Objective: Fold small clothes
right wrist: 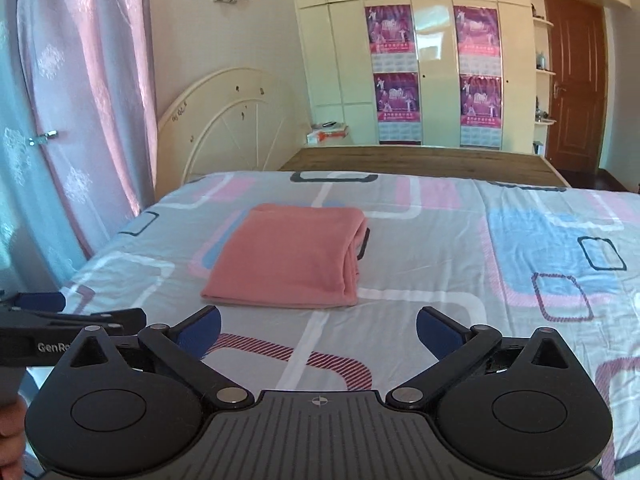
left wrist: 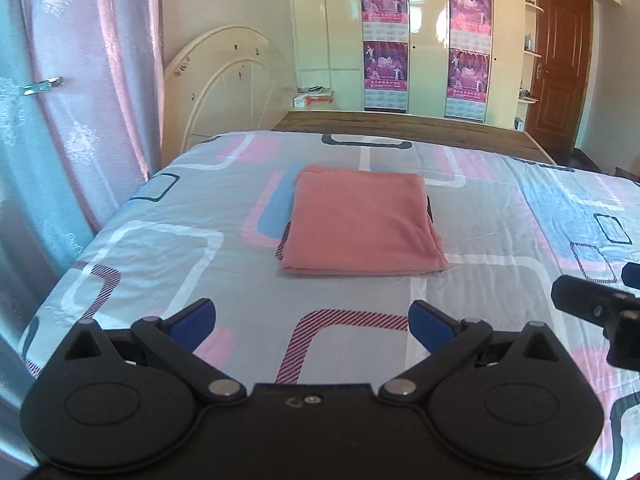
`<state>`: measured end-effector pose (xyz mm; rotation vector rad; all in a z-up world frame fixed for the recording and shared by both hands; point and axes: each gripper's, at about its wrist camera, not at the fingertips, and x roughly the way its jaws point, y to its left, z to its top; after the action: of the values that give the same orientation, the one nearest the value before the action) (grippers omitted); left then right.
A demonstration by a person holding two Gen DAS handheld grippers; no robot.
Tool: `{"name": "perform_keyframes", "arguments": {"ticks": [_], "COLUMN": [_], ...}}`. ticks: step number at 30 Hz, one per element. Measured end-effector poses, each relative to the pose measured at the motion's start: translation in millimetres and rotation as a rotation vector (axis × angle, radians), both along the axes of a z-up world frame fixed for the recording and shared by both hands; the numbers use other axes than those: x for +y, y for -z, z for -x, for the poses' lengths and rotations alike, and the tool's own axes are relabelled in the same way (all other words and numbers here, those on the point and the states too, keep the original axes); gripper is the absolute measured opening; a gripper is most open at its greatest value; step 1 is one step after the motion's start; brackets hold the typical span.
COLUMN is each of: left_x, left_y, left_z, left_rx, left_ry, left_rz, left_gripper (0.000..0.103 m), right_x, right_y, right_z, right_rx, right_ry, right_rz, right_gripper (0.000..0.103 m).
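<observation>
A salmon-pink garment point(left wrist: 360, 220) lies folded into a neat rectangle in the middle of the bed; it also shows in the right wrist view point(right wrist: 288, 258). My left gripper point(left wrist: 312, 322) is open and empty, held above the sheet a little short of the garment's near edge. My right gripper point(right wrist: 318, 330) is open and empty too, just short of the garment's near right corner. The right gripper shows at the right edge of the left wrist view point(left wrist: 596, 308), and the left gripper at the left edge of the right wrist view point(right wrist: 76, 320).
The bed sheet point(left wrist: 500, 280) is grey with pink, blue and white rectangles. A curtain point(left wrist: 80, 100) hangs along the left side. A cream headboard point(left wrist: 228, 80) leans on the wall. A wardrobe with posters point(left wrist: 424, 40) and a brown door point(left wrist: 560, 64) stand beyond the wooden bed end point(left wrist: 400, 130).
</observation>
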<state>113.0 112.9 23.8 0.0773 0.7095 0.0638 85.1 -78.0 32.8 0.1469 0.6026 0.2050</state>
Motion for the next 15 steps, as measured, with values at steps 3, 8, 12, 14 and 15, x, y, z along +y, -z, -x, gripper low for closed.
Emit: {"name": "perform_keyframes", "arguments": {"ticks": [3,8,12,14,15], "left_x": [-3.2,-4.9,-6.3,-6.1,-6.0], "left_y": [-7.4,-13.2,-16.0,-17.7,-18.4], "left_z": [14.8,30.8,39.2,43.1,45.0], "left_rx": [-0.015,-0.03,-0.04,-0.044,-0.046], "left_ry": [-0.004,-0.017,-0.023,-0.028,-0.028], "left_rz": [0.002,0.009,0.004,0.004,0.007], "left_gripper": [0.102,0.102,0.102,0.102,0.102], "right_x": [-1.6,-5.2,-4.7,-5.8,-6.1], "right_y": [-7.0,-15.3,-17.7,-18.3,-18.9], "right_z": [11.9,28.8,37.1,40.9,42.6], "right_rx": [-0.024,-0.051,-0.063,-0.067,-0.071], "right_ry": [0.001,0.0,0.003,0.006,0.006], "right_rz": [-0.001,-0.009,-0.004,-0.007,-0.01], "right_gripper": [0.103,0.103,0.103,0.103,0.103]}}
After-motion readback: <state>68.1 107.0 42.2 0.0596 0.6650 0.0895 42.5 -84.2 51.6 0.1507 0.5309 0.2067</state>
